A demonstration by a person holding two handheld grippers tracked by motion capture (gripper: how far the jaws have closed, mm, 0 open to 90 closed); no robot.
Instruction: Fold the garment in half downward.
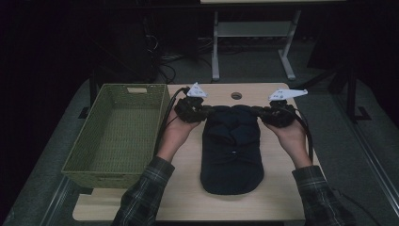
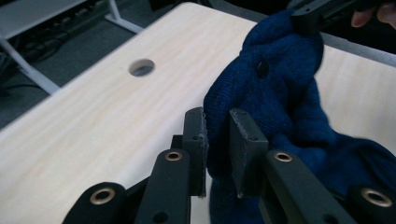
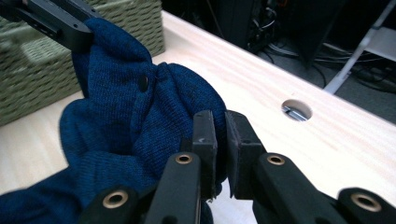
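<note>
Knit [image 1: 231,146], beside basket [image 1: 117,132]: soft, limp, light; my left tongs [image 2: 217,149] and right tongs [image 3: 221,147] each pinch a far corner.

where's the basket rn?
High view: the green woven basket sits at the table's left edge, beside the left tongs, which grip the dark blue knit garment's far end.
</note>
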